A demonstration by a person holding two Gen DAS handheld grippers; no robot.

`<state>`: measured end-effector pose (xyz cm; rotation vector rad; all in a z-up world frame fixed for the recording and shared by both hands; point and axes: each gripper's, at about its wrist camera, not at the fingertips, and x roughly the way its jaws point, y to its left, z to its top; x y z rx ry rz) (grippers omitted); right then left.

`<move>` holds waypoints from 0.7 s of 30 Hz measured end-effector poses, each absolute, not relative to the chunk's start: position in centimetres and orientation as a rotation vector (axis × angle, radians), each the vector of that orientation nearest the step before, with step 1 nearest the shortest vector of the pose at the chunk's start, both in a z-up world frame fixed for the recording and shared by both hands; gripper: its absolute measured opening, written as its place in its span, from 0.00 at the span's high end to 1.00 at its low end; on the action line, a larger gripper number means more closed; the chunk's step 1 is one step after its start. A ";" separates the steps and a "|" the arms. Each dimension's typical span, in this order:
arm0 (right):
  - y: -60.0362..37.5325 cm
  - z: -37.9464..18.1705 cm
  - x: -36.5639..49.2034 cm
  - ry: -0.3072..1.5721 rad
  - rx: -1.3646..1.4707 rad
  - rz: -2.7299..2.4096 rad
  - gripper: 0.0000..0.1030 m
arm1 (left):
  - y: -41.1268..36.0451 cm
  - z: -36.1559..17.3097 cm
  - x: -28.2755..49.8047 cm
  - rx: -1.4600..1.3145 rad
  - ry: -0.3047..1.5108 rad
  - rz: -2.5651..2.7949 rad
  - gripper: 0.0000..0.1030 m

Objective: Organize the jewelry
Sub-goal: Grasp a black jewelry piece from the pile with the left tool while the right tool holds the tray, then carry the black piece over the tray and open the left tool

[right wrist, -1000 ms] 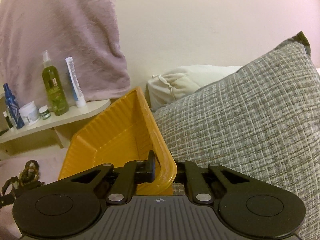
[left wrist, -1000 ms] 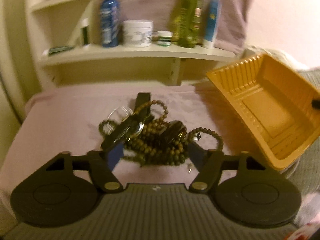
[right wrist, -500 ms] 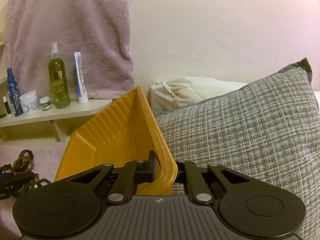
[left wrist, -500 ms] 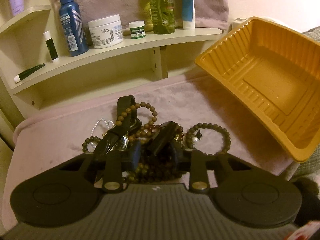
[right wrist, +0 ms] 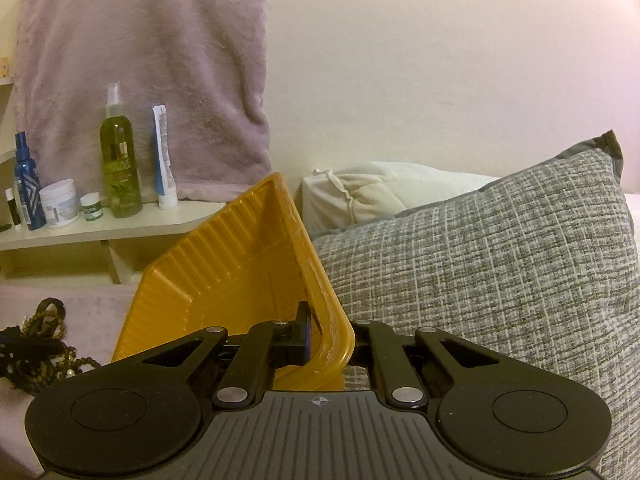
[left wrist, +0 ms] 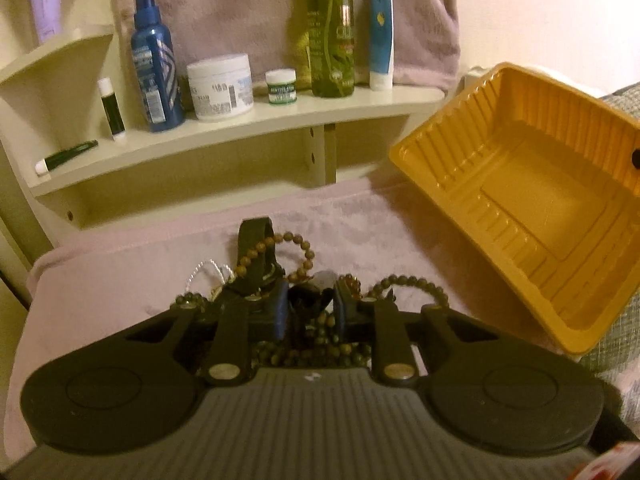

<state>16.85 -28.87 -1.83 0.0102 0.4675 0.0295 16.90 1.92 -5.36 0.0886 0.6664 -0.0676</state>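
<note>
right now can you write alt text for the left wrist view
The left claw is closed on a tangled pile of beaded jewelry lying on a pink cloth. An empty orange tray is held tilted at right, with toiletry bottles on a shelf behind.

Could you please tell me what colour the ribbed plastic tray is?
The ribbed plastic tray is orange-yellow, clearest in the left wrist view.

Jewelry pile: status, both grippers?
Left gripper shut on jewelry pile. Right gripper shut on yellow tray rim, tray tilted, nothing in it. No obstruction seen between pile and tray.
</note>
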 end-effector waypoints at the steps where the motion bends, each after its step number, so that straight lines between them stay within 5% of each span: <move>1: -28.9 -1.8 16.8 0.466 0.011 0.030 0.91 | 1.9 -5.1 16.9 0.085 0.661 -0.069 0.80; 21: -28.6 -1.7 16.4 0.457 0.013 0.014 0.91 | -1.9 -1.3 17.5 -0.004 0.579 -0.206 0.81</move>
